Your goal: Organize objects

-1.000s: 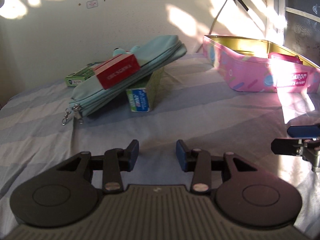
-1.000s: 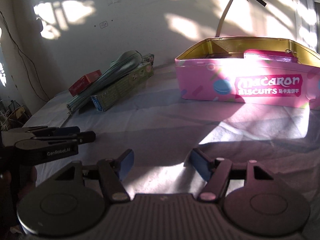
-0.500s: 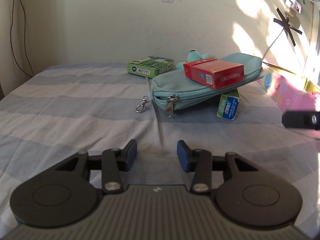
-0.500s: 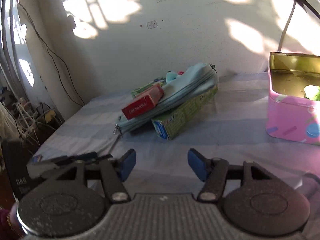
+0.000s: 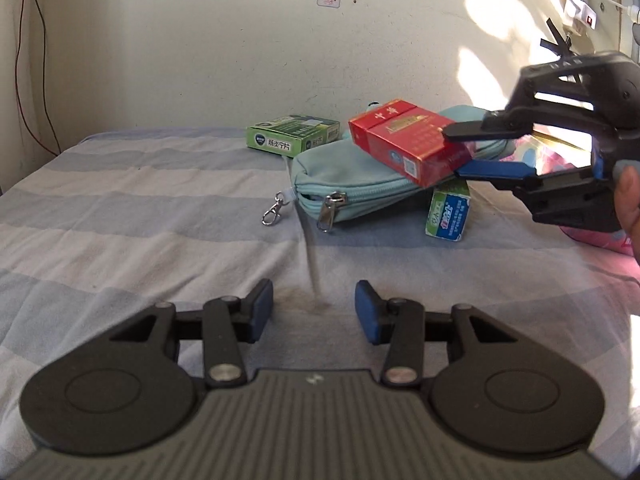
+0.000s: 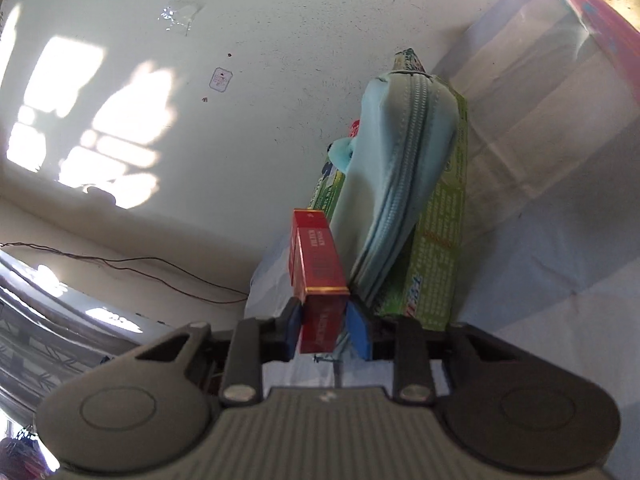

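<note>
Right gripper (image 6: 323,330) has just closed on the red box (image 5: 408,145), clamped at one end, rolled sideways. Box sits on top of the light blue zip pouch (image 5: 360,184), zipper shut, contents not visible. Pouch leans on a long green carton (image 6: 434,248). Small green box (image 5: 292,136) lies behind, near the wall. Left gripper (image 5: 314,312) hovers over the striped sheet (image 5: 140,208), jaws narrowly apart, nothing between them. Pink tin (image 6: 592,12) mostly out of view, contents can't tell.

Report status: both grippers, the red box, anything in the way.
Right gripper just closed on red box. Left gripper open, holding nothing. Box touches blue pouch; small carton sits underneath.
</note>
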`<state>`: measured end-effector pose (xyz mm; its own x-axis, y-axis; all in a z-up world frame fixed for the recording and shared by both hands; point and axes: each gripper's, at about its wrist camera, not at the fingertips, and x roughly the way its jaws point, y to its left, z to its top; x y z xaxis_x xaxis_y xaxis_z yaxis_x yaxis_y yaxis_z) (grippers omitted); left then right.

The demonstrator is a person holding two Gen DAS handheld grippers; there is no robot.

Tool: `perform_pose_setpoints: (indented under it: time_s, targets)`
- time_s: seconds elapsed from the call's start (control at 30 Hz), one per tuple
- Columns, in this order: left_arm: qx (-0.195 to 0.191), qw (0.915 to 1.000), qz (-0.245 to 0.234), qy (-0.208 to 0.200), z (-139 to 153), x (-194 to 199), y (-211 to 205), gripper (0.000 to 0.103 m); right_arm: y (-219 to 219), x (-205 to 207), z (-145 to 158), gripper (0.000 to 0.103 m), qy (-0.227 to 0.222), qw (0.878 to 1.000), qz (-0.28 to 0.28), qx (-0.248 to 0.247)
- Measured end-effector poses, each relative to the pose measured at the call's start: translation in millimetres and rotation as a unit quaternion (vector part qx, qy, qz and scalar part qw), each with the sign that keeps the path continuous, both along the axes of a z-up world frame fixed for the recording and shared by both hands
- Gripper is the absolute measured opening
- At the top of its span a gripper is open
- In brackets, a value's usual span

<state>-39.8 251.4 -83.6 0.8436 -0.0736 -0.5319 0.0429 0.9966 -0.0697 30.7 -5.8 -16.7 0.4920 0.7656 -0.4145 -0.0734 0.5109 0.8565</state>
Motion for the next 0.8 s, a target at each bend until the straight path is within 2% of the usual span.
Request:
perform_pose_setpoints:
  time_s: [0.13,0.27,0.37,0.4,0.47,0.5,0.53,0.6,0.67,0.73,0.8]
  targets:
    - [-0.01,0.9999,-0.002,0.0,0,1,3,0.048,-38,-41,-2,0.026,-0.007,0.999,0.034,-0.007]
    - [-0.043,0.9988,-0.024,0.0,1,-1,11,0.048,-96,-91,-10,0.025,0.005,0.998,0.062,-0.027]
    - [-0.058,0.9969,-0.053,0.006,4,-3,4,0.046,-147,-130,-10,0.029,0.005,0.996,0.039,-0.085]
    - [-0.07,0.995,-0.071,0.008,6,-5,-4,0.046,-162,-145,-6,0.033,-0.01,0.991,0.009,-0.131]
    - [-0.098,0.9876,-0.123,0.009,14,-10,-26,0.045,-178,-171,5,0.042,-0.061,0.972,-0.039,-0.222]
    - [-0.103,0.983,-0.152,0.01,19,-12,-41,0.045,-183,-187,11,0.047,-0.094,0.955,-0.063,-0.275]
    - [-0.103,0.9787,-0.177,0.013,23,-14,-54,0.045,-184,-197,14,0.049,-0.115,0.944,-0.07,-0.3]
    - [-0.095,0.9677,-0.233,0.019,28,-14,-87,0.045,-178,-211,16,0.049,-0.148,0.937,-0.056,-0.31]
    - [-0.084,0.9597,-0.268,0.022,32,-12,-111,0.045,-164,-219,15,0.053,-0.176,0.933,-0.019,-0.315]
    - [-0.071,0.9522,-0.295,0.031,32,-9,-133,0.045,-140,-220,16,0.058,-0.199,0.919,0.011,-0.34]
    - [-0.062,0.9474,-0.311,0.042,29,-7,-147,0.045,-114,-216,11,0.061,-0.219,0.9,0.031,-0.375]
